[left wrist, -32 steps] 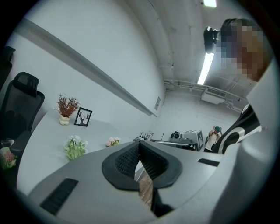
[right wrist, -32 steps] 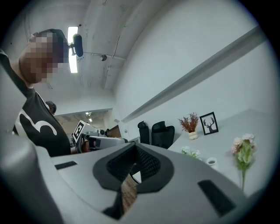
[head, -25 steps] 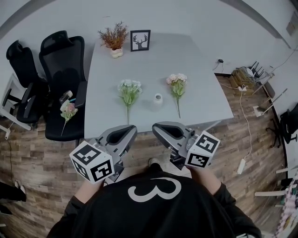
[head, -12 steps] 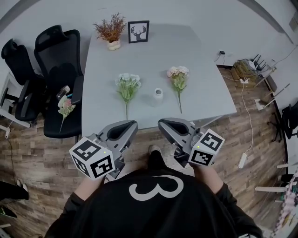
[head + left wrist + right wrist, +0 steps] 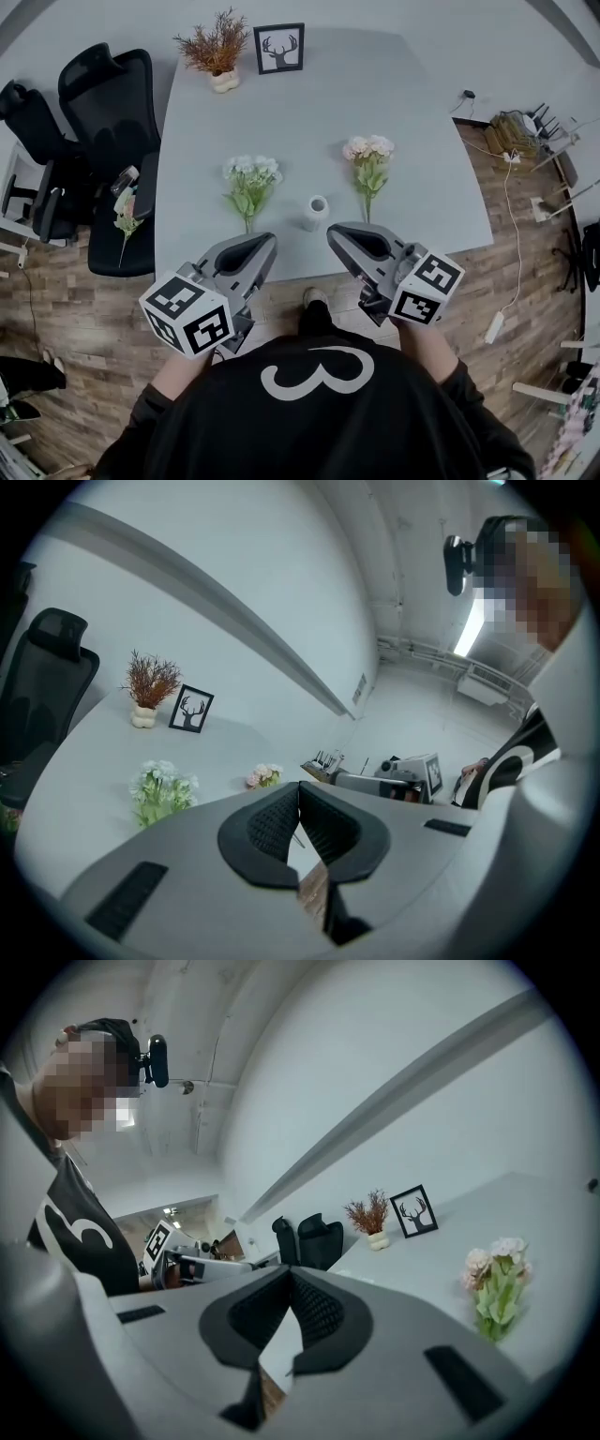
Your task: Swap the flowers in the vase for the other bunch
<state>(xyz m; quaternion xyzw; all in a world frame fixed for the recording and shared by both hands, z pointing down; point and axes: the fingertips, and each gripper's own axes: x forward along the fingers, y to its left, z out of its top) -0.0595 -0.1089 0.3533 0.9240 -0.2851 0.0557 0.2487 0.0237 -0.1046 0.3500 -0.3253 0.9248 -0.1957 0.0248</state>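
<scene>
Deer picture (image 5: pixel 279 49), seemingly dried plant (image 5: pixel 215 45), chairs (image 5: pixel 111 94)

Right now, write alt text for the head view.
A small white vase stands on a grey table between a white bunch and a pink bunch lying flat. The left gripper and right gripper, both shut, hover at the near edge.

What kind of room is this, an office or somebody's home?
Probably an office or meeting room: a large grey table, black office chairs beside it, and a power strip lying on the wood floor.
</scene>
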